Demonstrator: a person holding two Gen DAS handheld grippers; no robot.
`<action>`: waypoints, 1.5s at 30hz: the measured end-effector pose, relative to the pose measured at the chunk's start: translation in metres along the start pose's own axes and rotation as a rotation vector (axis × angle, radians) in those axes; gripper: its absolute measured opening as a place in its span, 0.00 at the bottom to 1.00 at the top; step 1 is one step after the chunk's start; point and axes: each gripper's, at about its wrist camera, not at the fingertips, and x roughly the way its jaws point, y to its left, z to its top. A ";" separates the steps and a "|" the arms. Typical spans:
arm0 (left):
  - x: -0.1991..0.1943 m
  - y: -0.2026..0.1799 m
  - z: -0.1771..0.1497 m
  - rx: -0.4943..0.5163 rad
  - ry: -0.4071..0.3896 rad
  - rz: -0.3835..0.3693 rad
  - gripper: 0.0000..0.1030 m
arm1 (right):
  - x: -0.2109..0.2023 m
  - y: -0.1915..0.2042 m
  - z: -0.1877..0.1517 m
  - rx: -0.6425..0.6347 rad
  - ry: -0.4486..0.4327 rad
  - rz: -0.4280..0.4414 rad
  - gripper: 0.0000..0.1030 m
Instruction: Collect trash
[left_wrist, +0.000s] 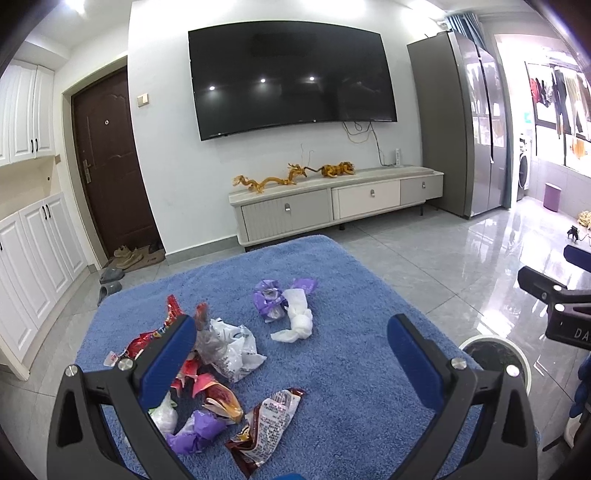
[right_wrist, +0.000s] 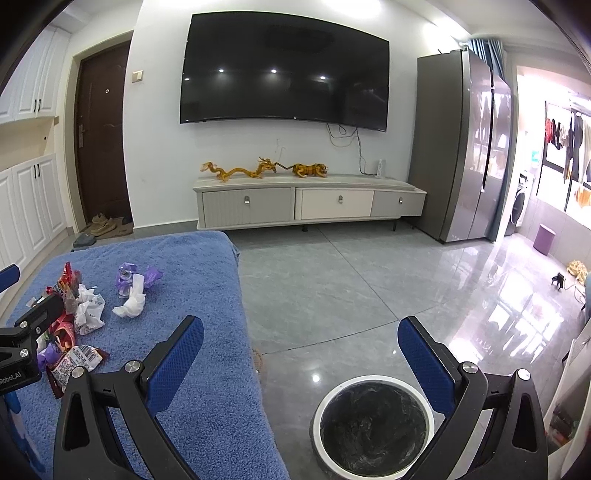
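Note:
Several pieces of trash lie on a blue towel-covered table (left_wrist: 332, 369): a white crumpled tissue (left_wrist: 299, 319), a purple wrapper (left_wrist: 267, 297), a white plastic bag (left_wrist: 232, 349), red snack wrappers (left_wrist: 155, 336) and a brown wrapper (left_wrist: 266, 421). My left gripper (left_wrist: 291, 354) is open and empty, above the pile. My right gripper (right_wrist: 301, 354) is open and empty, above the table's right edge and a white-rimmed trash bin (right_wrist: 373, 421) lined with a black bag on the floor. The pile also shows at left in the right wrist view (right_wrist: 88, 306).
A TV stand (right_wrist: 310, 203) with golden dragon figures stands under a wall-mounted TV (right_wrist: 284, 70). A grey fridge (right_wrist: 465, 147) is at the right. A brown door (left_wrist: 110, 158), shoes and white cabinets are at the left. Glossy grey tile floor surrounds the table.

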 end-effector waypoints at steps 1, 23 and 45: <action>0.001 0.001 0.000 -0.005 0.004 -0.003 1.00 | 0.001 0.000 -0.001 0.001 0.001 -0.003 1.00; -0.015 0.013 -0.004 -0.048 0.012 -0.009 1.00 | -0.018 0.005 0.001 -0.011 -0.033 -0.019 1.00; -0.039 0.013 -0.006 -0.038 0.004 0.028 1.00 | -0.040 0.004 -0.007 0.012 -0.075 0.025 1.00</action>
